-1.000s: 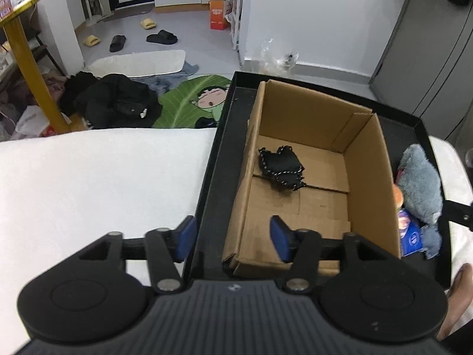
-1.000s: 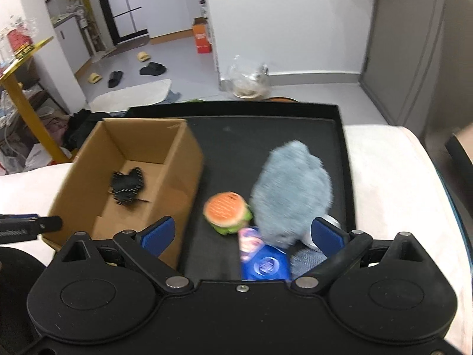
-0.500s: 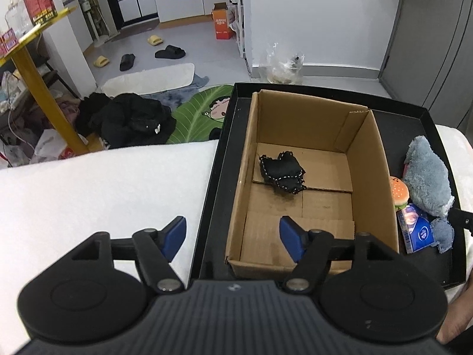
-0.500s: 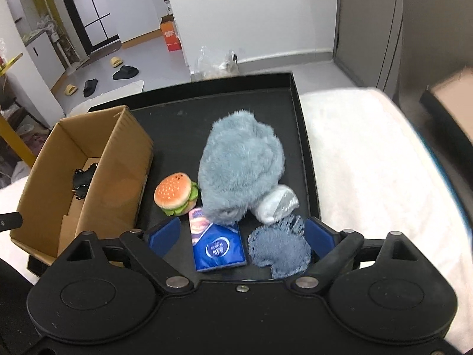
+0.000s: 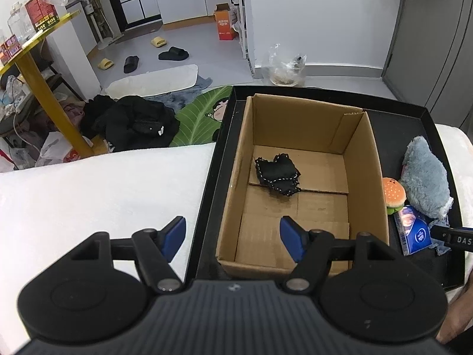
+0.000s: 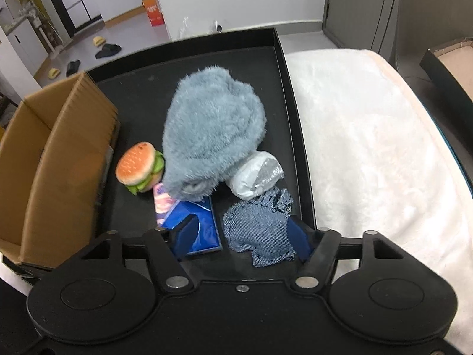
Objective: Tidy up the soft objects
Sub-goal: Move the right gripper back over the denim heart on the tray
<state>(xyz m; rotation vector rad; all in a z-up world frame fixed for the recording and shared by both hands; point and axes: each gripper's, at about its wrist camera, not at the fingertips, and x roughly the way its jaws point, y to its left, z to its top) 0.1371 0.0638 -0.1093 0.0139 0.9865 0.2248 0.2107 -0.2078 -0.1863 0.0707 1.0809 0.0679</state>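
**A:** What are the tongs doing?

**B:** The right gripper (image 6: 241, 235) points steeply down at the near end of a black shallow tray (image 6: 291, 94). Its blue-padded jaws are closing around a frayed blue denim fabric patch (image 6: 260, 232). The right pad sits at the patch's right edge; the left pad rests over a blue tissue packet (image 6: 196, 227) just beside it. Whether the pads press the denim yet, I cannot tell. The left gripper (image 5: 232, 238) hangs spread and empty over the near left wall of an open brown cardboard box (image 5: 295, 177).

**A:** Where are the soft things?

**B:** Just beyond the denim lie a white and silver crumpled wrapper (image 6: 257, 174) and a large grey-blue furry plush toy (image 6: 212, 124), touching each other. A small hamburger-shaped plush (image 6: 140, 167) sits left of the fur, near the box wall. Inside the box lies one black cloth piece with dotted white edging (image 5: 278, 174).

**A:** Which step is this?

**B:** It looks like picking up the denim patch to box it; most items are still outside.

**A:** What does the next move need?

**B:** Probably pinching the denim alone, without catching the packet, then lifting it clear and carrying it left over the box wall.
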